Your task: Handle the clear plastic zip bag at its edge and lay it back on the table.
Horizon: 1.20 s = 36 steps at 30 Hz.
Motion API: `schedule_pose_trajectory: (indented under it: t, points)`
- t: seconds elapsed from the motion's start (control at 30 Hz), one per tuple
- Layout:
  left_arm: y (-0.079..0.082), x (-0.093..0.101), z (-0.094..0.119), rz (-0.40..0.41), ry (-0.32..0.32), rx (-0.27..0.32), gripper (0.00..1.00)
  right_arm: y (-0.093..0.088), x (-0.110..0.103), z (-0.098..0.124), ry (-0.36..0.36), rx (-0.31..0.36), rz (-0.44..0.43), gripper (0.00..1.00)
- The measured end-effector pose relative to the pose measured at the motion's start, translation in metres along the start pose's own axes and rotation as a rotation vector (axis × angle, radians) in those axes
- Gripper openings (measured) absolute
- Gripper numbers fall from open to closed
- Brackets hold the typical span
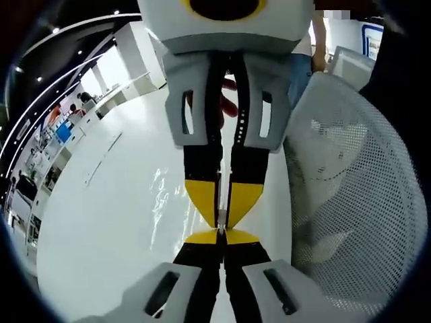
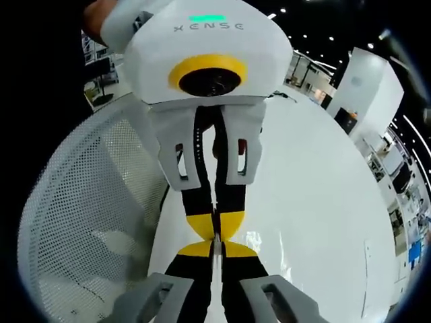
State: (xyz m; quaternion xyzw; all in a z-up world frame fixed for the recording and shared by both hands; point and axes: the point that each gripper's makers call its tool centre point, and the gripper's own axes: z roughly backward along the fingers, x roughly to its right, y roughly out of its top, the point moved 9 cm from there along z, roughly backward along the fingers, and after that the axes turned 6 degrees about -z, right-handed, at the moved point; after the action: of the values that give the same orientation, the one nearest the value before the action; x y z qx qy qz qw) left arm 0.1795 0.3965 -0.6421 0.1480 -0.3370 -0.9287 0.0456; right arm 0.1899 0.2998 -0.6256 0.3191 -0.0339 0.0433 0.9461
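The clear plastic zip bag [image 1: 168, 194] shows as faint shiny creases to the left of the jaws, over the white table [image 1: 114, 229]. My left gripper [image 1: 221, 237] rises from the bottom, its yellow-tipped jaws shut on the bag's thin edge. My right gripper [image 1: 220, 215] comes down from the top, tip to tip with it, pinching the same edge. In the right gripper view, my right gripper [image 2: 215, 247] meets the left gripper [image 2: 215, 227], and the bag [image 2: 254, 241] glints just to the right. How far the bag hangs above the table is unclear.
A white mesh chair back [image 1: 357, 202] curves close beside the grippers and appears again as the chair back [image 2: 87, 215]. The white table [image 2: 316, 188] stretches away. A person [image 1: 303, 60] stands beyond the table, and desks line the far walls.
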Motion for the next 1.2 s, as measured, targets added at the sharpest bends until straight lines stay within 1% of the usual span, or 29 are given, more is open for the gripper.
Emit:
schedule_pose_trajectory:
  t: [0.13, 0.33, 0.4, 1.03, 1.2]
  points:
    - [-0.002, 0.000, -0.001, 0.011, -0.001, -0.008, 0.00, -0.003, -0.001, 0.001, 0.004, -0.013, -0.006, 0.00]
    - [-0.006, -0.003, 0.000, 0.031, -0.006, -0.016, 0.00, -0.014, -0.001, 0.007, -0.006, -0.031, -0.027, 0.00]
    - [-0.005, -0.001, 0.001, 0.036, -0.009, -0.015, 0.00, -0.015, -0.002, 0.008, -0.007, -0.029, -0.031, 0.00]
    - [-0.006, -0.002, 0.000, 0.042, -0.011, -0.021, 0.00, -0.029, -0.003, 0.015, -0.019, -0.052, -0.045, 0.00]
    - [-0.007, -0.001, 0.002, 0.046, -0.010, -0.030, 0.00, -0.038, -0.002, 0.017, -0.023, -0.076, -0.046, 0.00]
